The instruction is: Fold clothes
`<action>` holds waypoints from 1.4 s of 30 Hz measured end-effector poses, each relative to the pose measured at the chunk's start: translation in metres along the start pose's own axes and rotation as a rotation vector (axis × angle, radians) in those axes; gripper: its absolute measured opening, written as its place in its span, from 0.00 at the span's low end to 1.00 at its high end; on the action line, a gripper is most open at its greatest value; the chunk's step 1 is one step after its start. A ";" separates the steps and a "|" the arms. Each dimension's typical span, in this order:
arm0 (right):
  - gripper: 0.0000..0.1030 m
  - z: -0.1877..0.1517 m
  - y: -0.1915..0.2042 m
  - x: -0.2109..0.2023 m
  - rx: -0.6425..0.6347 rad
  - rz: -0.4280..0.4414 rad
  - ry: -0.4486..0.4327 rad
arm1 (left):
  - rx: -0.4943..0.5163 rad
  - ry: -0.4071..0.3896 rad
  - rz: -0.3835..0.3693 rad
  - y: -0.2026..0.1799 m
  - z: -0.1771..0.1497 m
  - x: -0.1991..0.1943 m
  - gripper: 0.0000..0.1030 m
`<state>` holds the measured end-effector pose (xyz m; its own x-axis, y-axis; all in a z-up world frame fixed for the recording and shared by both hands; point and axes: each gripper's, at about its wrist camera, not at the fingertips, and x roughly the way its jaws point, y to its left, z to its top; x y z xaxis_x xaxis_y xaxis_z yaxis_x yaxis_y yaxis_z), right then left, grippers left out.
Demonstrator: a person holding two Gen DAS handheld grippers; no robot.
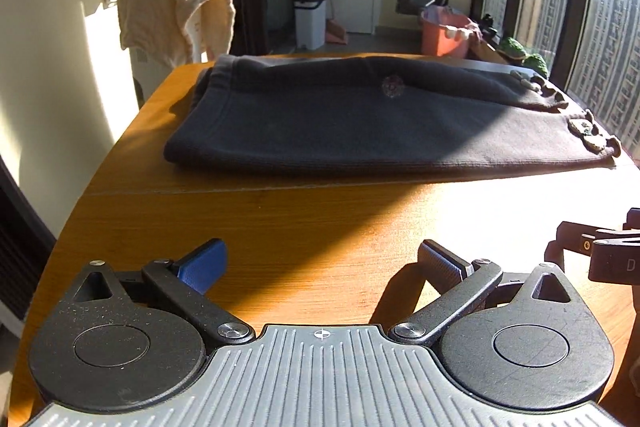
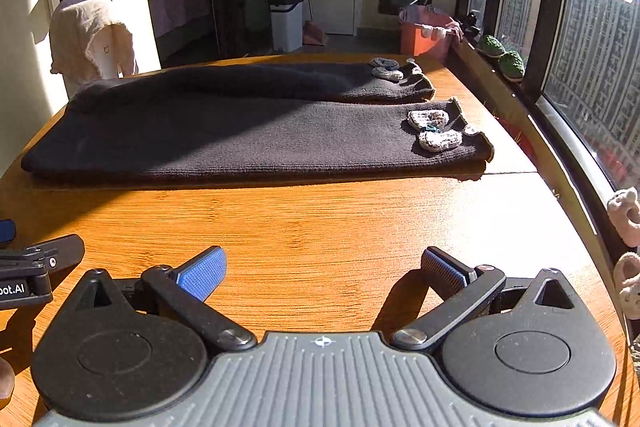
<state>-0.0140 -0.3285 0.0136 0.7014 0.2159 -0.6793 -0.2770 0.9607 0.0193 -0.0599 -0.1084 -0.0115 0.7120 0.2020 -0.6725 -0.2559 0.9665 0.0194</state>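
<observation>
A dark knitted pair of trousers (image 1: pixel 360 123) (image 2: pixel 248 131) lies flat across the far half of the wooden table (image 1: pixel 304 227) (image 2: pixel 320 219), waistband to the left and both legs running right. Pale crochet decorations (image 2: pixel 434 129) sit at the leg ends. My left gripper (image 1: pixel 322 261) hovers open over bare wood, well short of the garment's near edge. My right gripper (image 2: pixel 322 265) is open too, beside it and equally far back. Neither holds anything. Each gripper shows at the edge of the other's view.
A cream cloth (image 1: pixel 176 11) hangs over a white appliance beyond the table's left corner. A white bin (image 2: pixel 286 23) and an orange bucket (image 2: pixel 424 35) stand on the floor behind. A large window (image 2: pixel 580 67) runs along the table's right side.
</observation>
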 end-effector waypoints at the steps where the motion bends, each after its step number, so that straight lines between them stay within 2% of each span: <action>1: 1.00 0.000 0.000 0.000 0.001 0.000 0.000 | 0.000 0.000 0.000 0.000 0.000 0.000 1.00; 42: 1.00 -0.001 -0.003 -0.001 -0.002 0.000 -0.002 | -0.003 -0.001 -0.003 -0.002 0.001 0.000 1.00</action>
<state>-0.0142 -0.3315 0.0138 0.7026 0.2167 -0.6778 -0.2787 0.9602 0.0180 -0.0587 -0.1101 -0.0109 0.7134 0.1988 -0.6719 -0.2552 0.9668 0.0151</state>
